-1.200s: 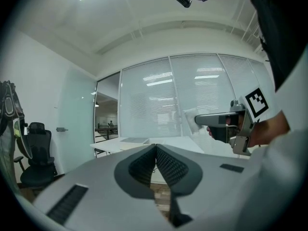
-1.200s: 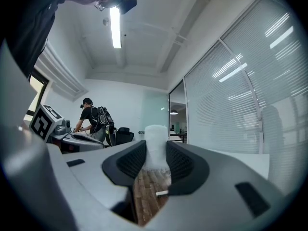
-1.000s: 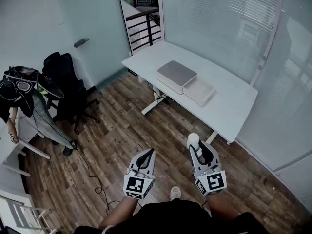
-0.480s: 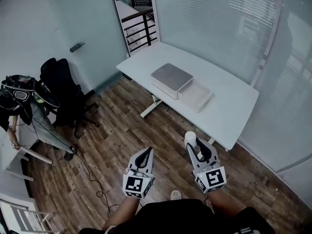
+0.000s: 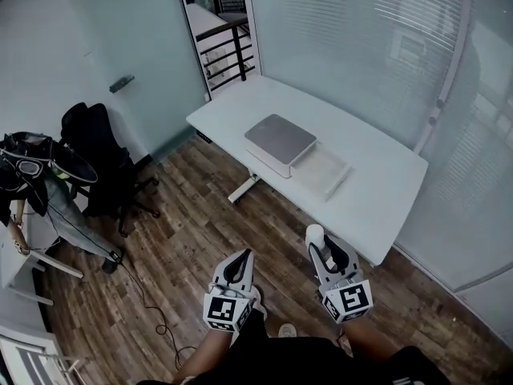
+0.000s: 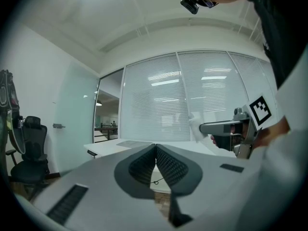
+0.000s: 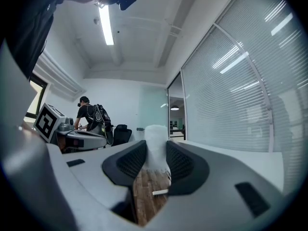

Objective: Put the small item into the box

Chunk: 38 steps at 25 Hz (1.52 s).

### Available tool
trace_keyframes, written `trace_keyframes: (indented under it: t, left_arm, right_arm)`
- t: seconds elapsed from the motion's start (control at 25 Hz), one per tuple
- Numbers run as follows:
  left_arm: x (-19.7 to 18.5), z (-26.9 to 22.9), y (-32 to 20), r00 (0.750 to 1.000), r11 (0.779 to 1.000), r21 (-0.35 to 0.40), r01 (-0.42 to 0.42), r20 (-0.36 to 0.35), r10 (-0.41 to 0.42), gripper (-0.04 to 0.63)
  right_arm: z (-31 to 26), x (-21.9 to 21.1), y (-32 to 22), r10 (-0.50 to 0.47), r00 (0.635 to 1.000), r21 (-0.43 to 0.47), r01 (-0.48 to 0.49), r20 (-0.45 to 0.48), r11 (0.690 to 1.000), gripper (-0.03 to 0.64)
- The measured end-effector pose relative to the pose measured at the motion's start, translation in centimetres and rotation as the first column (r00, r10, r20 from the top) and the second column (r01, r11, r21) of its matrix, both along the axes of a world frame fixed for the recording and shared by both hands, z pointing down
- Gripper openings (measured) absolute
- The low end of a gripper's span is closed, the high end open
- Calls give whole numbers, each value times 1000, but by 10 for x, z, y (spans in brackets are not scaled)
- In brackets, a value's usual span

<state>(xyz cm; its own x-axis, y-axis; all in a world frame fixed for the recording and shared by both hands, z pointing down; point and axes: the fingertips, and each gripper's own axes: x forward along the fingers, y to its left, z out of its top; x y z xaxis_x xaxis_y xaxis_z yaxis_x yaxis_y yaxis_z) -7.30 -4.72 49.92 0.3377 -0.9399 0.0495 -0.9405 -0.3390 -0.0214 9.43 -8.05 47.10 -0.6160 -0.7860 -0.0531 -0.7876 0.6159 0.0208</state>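
Head view: the left gripper (image 5: pixel 238 263) and right gripper (image 5: pixel 324 245) are carried low over the wooden floor (image 5: pixel 184 223), well apart from the tabletop (image 5: pixel 385 184). The box (image 5: pixel 324 172) sits there, its white tray open beside a grey slab (image 5: pixel 280 137). The slab is probably the lid, but it is too far off to be sure. The small item (image 5: pixel 315 233) rides at the right tips.

Left gripper view: jaws together with nothing between them. I judge this gripper is kept spare to steady the box.

Right gripper view: jaws clamped on the white item's lower part, its top poking out past the tips. That suits a clean drop into the tray. I judge the carry isn't finished and the approach comes next.
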Motion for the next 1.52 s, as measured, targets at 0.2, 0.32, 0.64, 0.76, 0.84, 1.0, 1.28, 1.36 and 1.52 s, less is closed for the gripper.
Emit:
trace_keyframes:
  t: [0.2,0.32,0.64,0.76,0.84,1.0,1.28,1.36,1.52]
  left_arm:
    - [-12,0,-37,1000,1000,11,2,-9,-2,12]
    - [-20,-2,-62,1000,1000,12,-13,-8,13,12]
    - [-51,-5,-133,999,999,4,-47,0,47,12]
    - [-62,-4,-160,998,998,-10,-67,7,67,12]
    - [-68,-10,-179,996,996,4,-88,15,88,12]
    - [-79,-11,-207,992,992,10,-123,18,122,12]
    - [-92,-6,-252,984,985,-6,-172,37,173,12]
    - [-92,-9,-261,980,981,10,-195,46,194,12]
    - [-86,-11,-278,977,977,6,-211,35,211,12]
  right_arm:
    - [0,-8,-37,24,1000,-8,-24,14,1000,140]
    - [-4,-19,-63,31,999,3,-31,7,1000,140]
    - [-17,-53,-132,58,998,20,-58,6,998,141]
    - [-20,-62,-155,79,997,21,-79,22,997,141]
    - [-18,-67,-170,99,995,14,-100,28,995,141]
    - [-12,-72,-196,144,989,0,-144,23,990,141]
    - [2,-68,-237,211,978,-33,-210,-3,977,141]
    - [8,-63,-246,215,976,-64,-217,-42,974,141]
    - [16,-53,-266,200,972,-132,-216,-121,968,141]
